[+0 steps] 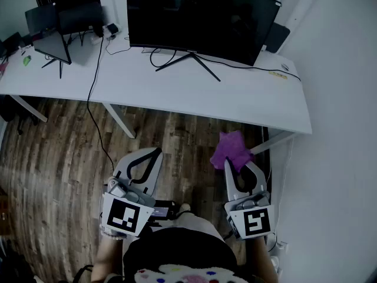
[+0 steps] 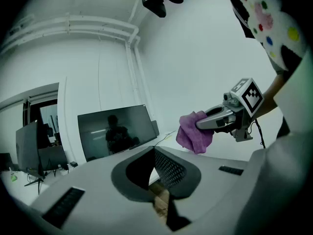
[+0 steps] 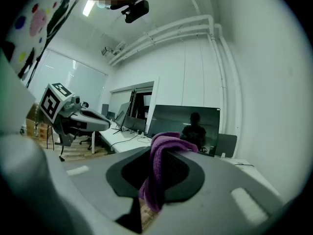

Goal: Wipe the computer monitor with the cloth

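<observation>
A large black monitor [image 1: 200,16] stands dark on a V-shaped foot at the back of the white desk [image 1: 177,93]. It also shows in the left gripper view as the monitor [image 2: 115,131] and in the right gripper view as the monitor [image 3: 188,124]. My right gripper [image 1: 235,161] is shut on a purple cloth [image 1: 231,148], held low in front of the desk's near edge. The cloth [image 3: 159,173] hangs from between the closed jaws. My left gripper [image 1: 148,157] is shut with nothing in it, level with the right one over the wooden floor.
A smaller screen [image 1: 52,43] on a stand sits at the desk's left end. Black cables [image 1: 94,69] trail over the desk and down to the wooden floor [image 1: 59,158]. A white wall [image 1: 341,99] runs close along the right. Desk legs [image 1: 121,119] stand under the front edge.
</observation>
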Demonstrator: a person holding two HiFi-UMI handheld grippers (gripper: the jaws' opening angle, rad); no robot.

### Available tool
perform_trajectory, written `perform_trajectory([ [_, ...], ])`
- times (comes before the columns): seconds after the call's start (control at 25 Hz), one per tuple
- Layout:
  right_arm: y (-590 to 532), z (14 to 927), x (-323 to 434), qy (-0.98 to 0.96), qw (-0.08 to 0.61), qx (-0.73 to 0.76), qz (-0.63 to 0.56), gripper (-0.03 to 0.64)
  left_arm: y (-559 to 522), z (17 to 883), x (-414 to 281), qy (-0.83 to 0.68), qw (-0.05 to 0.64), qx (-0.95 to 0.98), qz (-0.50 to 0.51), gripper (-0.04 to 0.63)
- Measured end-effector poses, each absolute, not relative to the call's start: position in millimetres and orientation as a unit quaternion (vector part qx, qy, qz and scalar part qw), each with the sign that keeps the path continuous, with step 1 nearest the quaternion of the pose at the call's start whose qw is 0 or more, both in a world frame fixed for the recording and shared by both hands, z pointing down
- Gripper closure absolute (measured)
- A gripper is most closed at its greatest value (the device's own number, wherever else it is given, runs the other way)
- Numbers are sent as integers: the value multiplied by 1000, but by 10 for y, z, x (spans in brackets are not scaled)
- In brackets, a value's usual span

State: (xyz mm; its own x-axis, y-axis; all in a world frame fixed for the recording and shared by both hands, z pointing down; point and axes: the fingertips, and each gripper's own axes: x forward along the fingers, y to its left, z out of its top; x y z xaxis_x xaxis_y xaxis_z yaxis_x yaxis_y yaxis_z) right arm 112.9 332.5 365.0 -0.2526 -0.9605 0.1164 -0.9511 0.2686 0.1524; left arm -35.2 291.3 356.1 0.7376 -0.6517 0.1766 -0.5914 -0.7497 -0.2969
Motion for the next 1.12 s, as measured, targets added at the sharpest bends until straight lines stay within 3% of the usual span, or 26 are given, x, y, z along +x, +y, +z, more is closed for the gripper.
perform_trajectory([
  [0.48, 3268, 3631, 1061, -792, 91, 602, -35, 552, 2839, 3581, -391, 334, 112, -926, -135, 591],
  [0.68, 3176, 3492, 926, -793, 60, 606, -32, 552, 2761, 3561, -486, 337, 113, -925, -134, 591],
  [1.12, 3106, 3477, 790, -782, 76, 617, -47, 552, 2637, 3448, -757, 337, 127, -926, -118, 591],
])
